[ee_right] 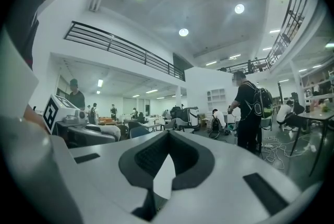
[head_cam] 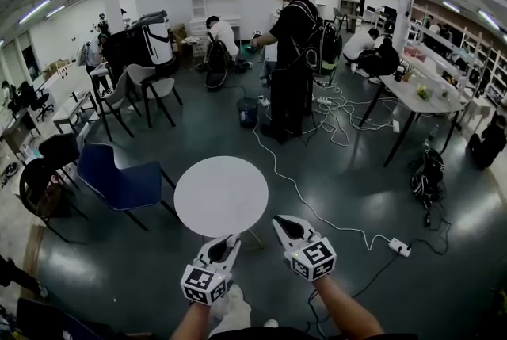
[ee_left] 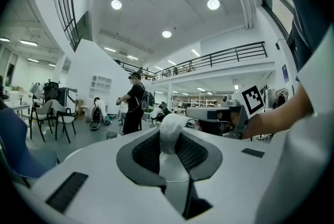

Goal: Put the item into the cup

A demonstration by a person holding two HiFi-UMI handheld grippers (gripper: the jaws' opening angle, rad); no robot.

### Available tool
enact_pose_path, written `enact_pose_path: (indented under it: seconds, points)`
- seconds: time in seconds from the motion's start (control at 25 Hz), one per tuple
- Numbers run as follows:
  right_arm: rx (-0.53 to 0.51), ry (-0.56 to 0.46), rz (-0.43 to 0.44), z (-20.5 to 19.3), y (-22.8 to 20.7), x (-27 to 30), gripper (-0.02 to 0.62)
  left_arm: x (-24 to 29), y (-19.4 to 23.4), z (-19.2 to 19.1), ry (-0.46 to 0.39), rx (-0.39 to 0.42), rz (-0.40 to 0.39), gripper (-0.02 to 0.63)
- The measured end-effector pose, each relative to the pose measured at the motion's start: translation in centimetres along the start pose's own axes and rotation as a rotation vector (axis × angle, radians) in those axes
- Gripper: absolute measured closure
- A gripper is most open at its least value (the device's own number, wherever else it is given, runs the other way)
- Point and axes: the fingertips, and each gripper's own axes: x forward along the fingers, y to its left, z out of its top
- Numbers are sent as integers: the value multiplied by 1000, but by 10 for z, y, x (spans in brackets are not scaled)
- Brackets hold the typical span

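**Left gripper clamped on a soft white wad; no cup in view**

Closest in, two bare forearms reach forward, each carrying a gripper with its marker cube. The left gripper [head_cam: 226, 243] has its jaws pressed onto a white item [ee_left: 170, 126], a pale, creased, rounded lump that fills the gap between the dark pads and bulges out past their tips. The right gripper [head_cam: 287, 226] is just beside it with its fingertips together and nothing between them; its own view shows only a bare slit behind the tips.

Judging by its wrinkled surface and the way it pinches narrow between the pads, the white item is probably light and soft, something like crumpled paper or cloth. It should squash rather than break, and it looks unlikely to slip. The present hold, across its middle with the free end sticking out, looks sound. A bunched thing like this may cling to the pads on release, so it may need a wide opening.

Its long axis runs along the jaws, from the throat out beyond the tips. The rounded end points forward, away from the person and toward the round white table [head_cam: 222, 196] just ahead.

That tabletop looks bare, and I can find no cup in any view. Farther off are a blue chair [head_cam: 115, 176] to the left, a white cable [head_cam: 317, 213] trailing over the dark floor, and a standing person [head_cam: 291, 53] well beyond.
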Motion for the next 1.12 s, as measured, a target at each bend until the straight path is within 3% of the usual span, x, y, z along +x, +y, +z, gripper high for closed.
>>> enact_pose_path:
  seconds: [1.12]
  points:
    - [-3, 17, -61, 26, -95, 191, 581, 126, 173, 39, 15, -14, -74, 525]
